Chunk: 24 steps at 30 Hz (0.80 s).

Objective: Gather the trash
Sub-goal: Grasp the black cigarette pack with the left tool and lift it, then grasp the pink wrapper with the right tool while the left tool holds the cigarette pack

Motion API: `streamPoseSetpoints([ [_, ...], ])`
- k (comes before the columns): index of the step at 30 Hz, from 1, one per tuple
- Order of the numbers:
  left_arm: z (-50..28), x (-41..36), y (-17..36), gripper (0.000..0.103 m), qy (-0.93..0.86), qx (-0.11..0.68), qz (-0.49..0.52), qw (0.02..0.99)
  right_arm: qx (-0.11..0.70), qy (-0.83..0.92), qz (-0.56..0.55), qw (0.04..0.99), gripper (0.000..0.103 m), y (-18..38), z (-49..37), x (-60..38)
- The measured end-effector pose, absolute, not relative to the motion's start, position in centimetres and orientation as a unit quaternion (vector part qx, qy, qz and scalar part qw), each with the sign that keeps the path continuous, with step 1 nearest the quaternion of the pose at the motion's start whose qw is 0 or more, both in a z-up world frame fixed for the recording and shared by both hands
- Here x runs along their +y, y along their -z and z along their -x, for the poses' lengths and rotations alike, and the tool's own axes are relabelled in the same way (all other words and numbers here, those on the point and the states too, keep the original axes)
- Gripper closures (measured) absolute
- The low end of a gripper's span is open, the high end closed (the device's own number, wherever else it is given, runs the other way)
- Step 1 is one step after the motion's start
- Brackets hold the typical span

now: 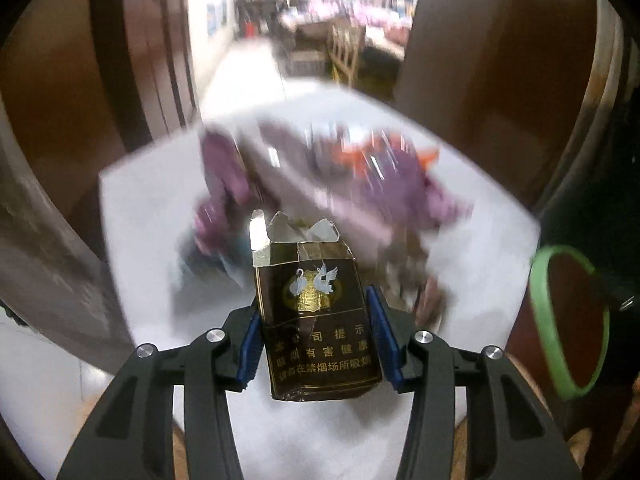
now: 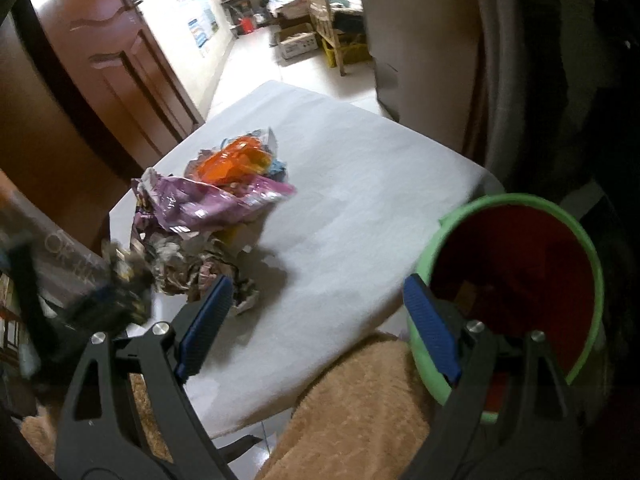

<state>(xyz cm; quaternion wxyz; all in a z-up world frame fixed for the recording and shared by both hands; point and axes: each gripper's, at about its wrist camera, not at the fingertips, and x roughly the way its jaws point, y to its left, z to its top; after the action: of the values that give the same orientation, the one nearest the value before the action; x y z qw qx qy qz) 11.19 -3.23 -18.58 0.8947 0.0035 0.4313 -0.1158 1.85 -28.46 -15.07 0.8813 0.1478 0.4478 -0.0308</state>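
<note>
The left hand-held gripper [image 1: 316, 340] has the cigarette pack [image 1: 318, 320] squarely between its blue pads, one pressed to each long side, so the pack stands upright, clear of the grey counter [image 2: 360, 200]. Pinching it by the narrow flanks looks sensible: the flat face shows no sign of buckling.

Look at that pack: dark brown, two white swans over a gold crest, gold lettering across the lower half. Its top is ripped open with silvery foil sticking up in ragged flaps, and the bottom edge is dented. Empty or nearly so, I'd say, and light.

Behind it, smeared by motion blur in the left wrist view, sits the trash pile [image 2: 212, 216]: purple wrappers, something bright orange, crumpled paper, all heaped near the counter's far left side.

The right hand-held gripper [image 2: 316, 328] is spread wide with nothing between its pads, held low over the counter's near edge. Just to its right stands the green-rimmed bin [image 2: 592, 264], red inside, tucked against the counter's corner within easy reach of both hands. My guess is the pack goes there next.
</note>
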Motion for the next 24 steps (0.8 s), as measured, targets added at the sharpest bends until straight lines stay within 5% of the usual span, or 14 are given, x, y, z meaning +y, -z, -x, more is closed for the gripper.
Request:
streamPoseSetpoints([
  [7,-10.3,-2.2,12.3,0.058,0.105,0.351,0.009,0.930,0.470,-0.018,-0.096,0.877,0.017,17.3,-6.8,-25.9],
  [16,-9.6,-0.2,10.0,0.058,0.086,0.321,0.021,0.943,0.487,-0.068,-0.313,0.812,0.015,18.9,-12.9,-25.9],
  [24,-8.0,0.7,9.3,0.057,0.077,0.302,0.018,0.950,0.534,-0.024,-0.358,0.766,0.015,22.6,-14.9,-25.4],
])
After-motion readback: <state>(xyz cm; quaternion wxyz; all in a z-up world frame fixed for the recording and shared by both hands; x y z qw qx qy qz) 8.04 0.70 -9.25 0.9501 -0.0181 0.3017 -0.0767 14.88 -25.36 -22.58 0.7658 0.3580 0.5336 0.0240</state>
